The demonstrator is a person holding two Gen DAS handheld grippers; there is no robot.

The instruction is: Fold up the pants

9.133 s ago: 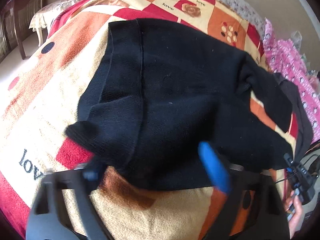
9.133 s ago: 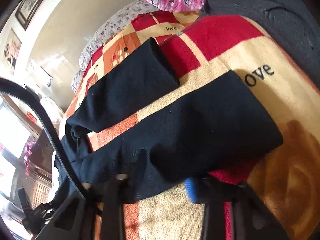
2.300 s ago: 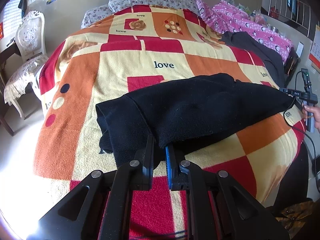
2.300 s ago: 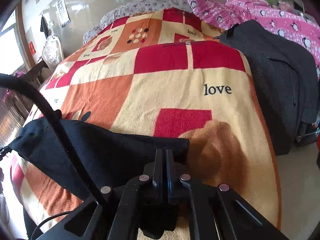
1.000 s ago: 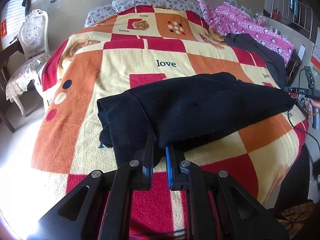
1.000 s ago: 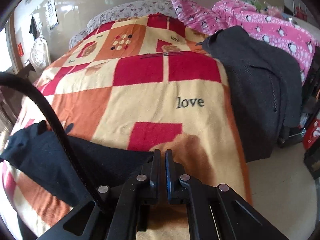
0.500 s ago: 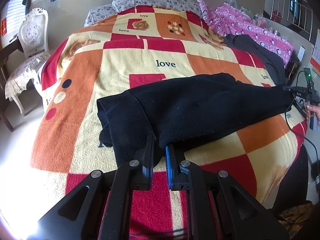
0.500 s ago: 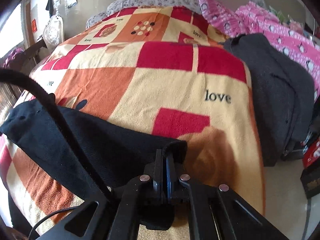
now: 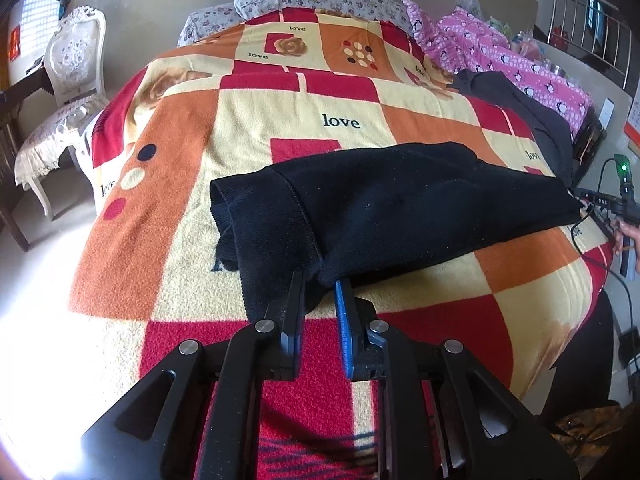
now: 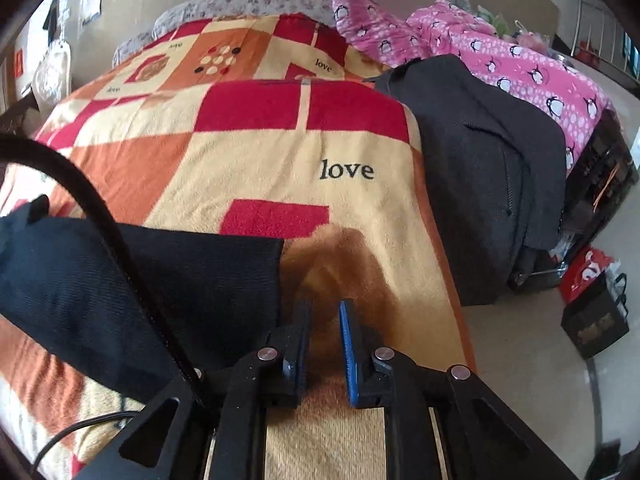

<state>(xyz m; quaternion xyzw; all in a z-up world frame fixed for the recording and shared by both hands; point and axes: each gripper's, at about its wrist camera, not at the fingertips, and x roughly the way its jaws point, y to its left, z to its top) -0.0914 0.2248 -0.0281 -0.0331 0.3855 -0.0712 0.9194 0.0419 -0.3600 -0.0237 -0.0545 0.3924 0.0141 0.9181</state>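
Black pants (image 9: 400, 204), red-orange checked blanket (image 9: 224, 128)

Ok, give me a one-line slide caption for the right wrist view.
Right gripper, jaws just parted and empty, hovers beside the hem of the black pants folded on the patchwork blanket.

One pair of soft black pants (image 9: 392, 204) lies on one big blanket of red, orange and cream squares (image 9: 224, 168). There is one dark grey jacket (image 10: 492, 160), one pink penguin blanket (image 10: 532, 68), one white carved chair (image 9: 68, 80), one red paper bag (image 10: 584, 272), and two black grippers, left (image 9: 320, 284) and right (image 10: 324, 312).
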